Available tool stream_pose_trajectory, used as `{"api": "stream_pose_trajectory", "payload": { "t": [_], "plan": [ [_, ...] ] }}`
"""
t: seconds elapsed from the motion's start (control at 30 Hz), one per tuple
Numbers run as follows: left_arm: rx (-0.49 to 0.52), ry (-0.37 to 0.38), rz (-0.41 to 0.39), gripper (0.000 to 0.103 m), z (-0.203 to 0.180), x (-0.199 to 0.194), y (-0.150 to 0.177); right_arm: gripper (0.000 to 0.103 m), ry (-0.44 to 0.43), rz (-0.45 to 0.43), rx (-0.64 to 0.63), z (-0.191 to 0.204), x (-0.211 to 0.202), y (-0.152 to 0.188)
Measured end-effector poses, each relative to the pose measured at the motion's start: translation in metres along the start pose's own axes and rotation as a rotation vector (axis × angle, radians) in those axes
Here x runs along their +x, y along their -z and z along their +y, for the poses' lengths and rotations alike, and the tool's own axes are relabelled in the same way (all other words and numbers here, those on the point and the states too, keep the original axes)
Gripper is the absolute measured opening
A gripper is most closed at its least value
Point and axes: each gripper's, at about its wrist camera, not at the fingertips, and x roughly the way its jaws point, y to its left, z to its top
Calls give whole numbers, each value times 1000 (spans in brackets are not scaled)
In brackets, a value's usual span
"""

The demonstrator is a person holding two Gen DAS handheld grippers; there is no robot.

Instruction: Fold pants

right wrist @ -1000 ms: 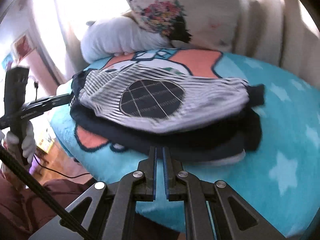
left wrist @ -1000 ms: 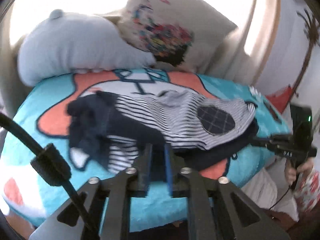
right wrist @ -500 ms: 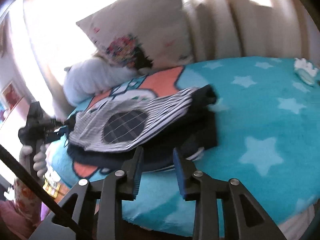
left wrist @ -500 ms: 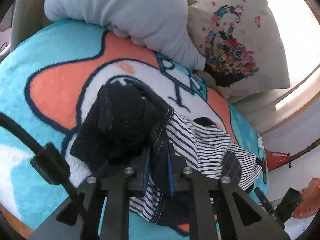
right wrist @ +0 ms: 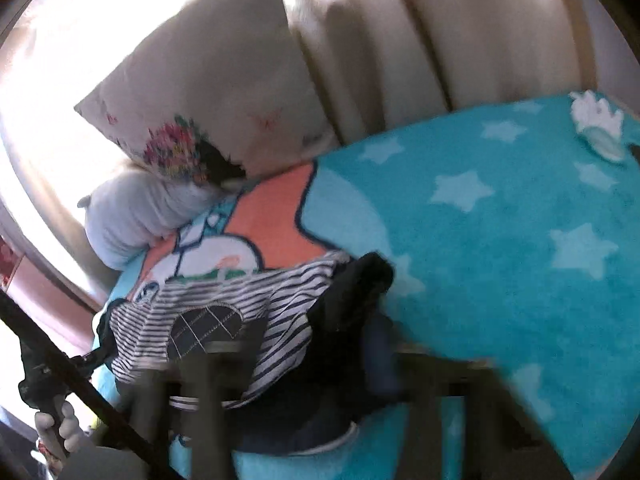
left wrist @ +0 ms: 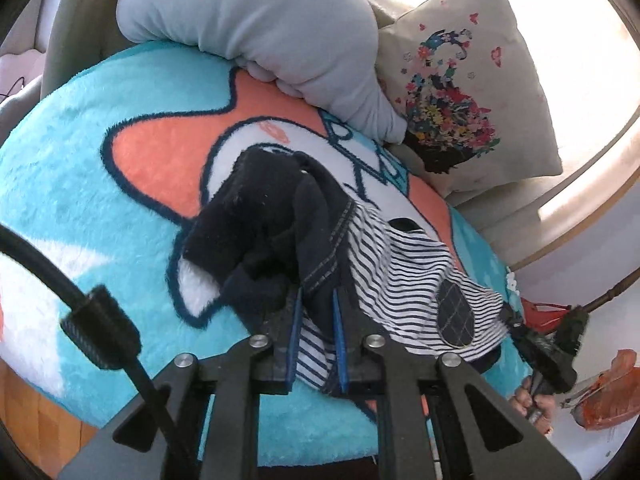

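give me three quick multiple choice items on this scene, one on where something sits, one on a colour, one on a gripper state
1. Where does the floral pillow sit?
A. on the floor
B. at the back of the bed, beside the grey pillow
C. on top of the pants

2. What colour is the blanket's starred part?
A. turquoise
B. yellow
C. black

3. What is the left gripper doing?
A. wide open
B. shut on the pants
C. shut on the floral pillow

Key: B, it leans against the grey pillow; A, pale stars on turquoise; B, dark fabric is pinched between the blue pads.
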Motion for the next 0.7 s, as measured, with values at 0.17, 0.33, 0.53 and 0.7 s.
{"api": "stream_pose_trajectory", "payload": {
  "t": [0.17,0.33,0.53,0.7],
  "plan": [
    [41,13,-32,18,-6,-9,-1,12,-51,-53,-8,7,-29,12],
    [30,45,-43,20,-3,-10,-1,12,-86,-72,49,-18,-60,40],
    [-34,50,-77,55,12,-16,-4,59,-16,-75,83,-37,-54,58],
    [-101,38,-79,66,28,-13,-11,70,-39,-99,113,-40,-48,56]
  ]
}}
